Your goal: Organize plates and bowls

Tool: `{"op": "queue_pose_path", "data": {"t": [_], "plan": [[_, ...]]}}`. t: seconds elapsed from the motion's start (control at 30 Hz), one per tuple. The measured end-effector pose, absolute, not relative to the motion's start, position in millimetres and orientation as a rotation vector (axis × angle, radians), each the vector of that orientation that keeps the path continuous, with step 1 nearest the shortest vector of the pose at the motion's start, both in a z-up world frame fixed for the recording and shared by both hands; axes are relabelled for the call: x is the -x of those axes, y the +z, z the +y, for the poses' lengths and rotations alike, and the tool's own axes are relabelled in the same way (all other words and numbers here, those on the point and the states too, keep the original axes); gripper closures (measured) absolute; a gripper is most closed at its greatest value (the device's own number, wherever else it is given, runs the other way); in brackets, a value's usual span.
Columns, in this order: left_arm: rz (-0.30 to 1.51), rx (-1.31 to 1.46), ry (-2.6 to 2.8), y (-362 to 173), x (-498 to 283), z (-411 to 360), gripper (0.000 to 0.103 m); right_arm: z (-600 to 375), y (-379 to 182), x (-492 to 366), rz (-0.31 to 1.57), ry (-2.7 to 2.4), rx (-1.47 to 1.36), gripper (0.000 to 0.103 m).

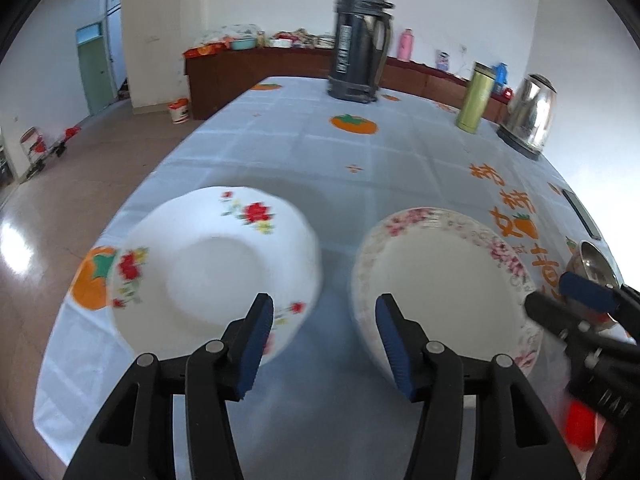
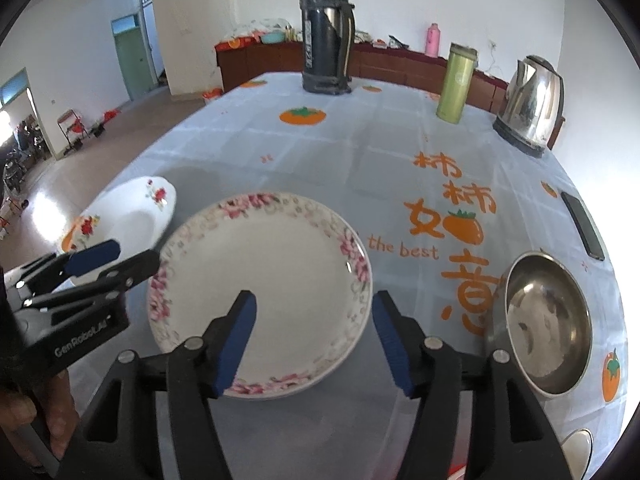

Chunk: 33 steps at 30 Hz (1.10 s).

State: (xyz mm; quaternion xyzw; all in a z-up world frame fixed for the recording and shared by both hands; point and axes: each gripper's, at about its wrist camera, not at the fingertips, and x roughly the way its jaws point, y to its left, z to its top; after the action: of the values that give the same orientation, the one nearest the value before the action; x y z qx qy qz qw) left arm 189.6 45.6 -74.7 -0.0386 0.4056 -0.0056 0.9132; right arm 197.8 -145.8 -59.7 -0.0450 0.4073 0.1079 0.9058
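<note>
Two dishes lie side by side on the tablecloth. On the left is a white deep dish with red flowers (image 1: 212,272) (image 2: 128,216). To its right is a plate with a pink floral rim (image 1: 440,280) (image 2: 260,292). A steel bowl (image 2: 548,324) (image 1: 596,264) stands further right. My left gripper (image 1: 324,344) (image 2: 136,254) hovers open above the gap between the two dishes and holds nothing. My right gripper (image 2: 316,340) (image 1: 546,292) is open above the floral plate's near right rim, its pads off the plate.
At the table's far side stand a dark thermos flask (image 2: 326,32), a green tumbler (image 2: 456,84) and a steel kettle (image 2: 532,100). A phone (image 2: 584,224) lies near the right edge. The table's left edge drops to the floor just beyond the white dish. A person's hand (image 2: 40,420) holds the left gripper.
</note>
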Motion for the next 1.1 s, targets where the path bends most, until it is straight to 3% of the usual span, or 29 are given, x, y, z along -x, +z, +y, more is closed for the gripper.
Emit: {"op": "queue_pose_path", "data": {"t": [0.13, 0.5, 0.97, 1.1], "plan": [[0.841, 0.108, 0.073, -74.4, -180.8, 80.0, 0.047, -136.8, -55.4, -198.5, 0.836, 0.28, 0.06, 0.054], [0.87, 0.197, 0.273, -83.1, -186.0, 168.0, 0.047, -80.1, -56.1, -217.4, 0.877, 0.416, 0.054, 0.06], [0.884, 0.234, 0.261, -93.1, -219.2, 186.0, 0.047, -1.9, -73.7, -272.1, 0.932, 0.472, 0.135, 0.063], [0.885, 0.236, 0.265, -93.9, -222.5, 187.8, 0.047, 12.0, -86.3, -282.6, 0.953, 0.471, 0.173, 0.068]]}}
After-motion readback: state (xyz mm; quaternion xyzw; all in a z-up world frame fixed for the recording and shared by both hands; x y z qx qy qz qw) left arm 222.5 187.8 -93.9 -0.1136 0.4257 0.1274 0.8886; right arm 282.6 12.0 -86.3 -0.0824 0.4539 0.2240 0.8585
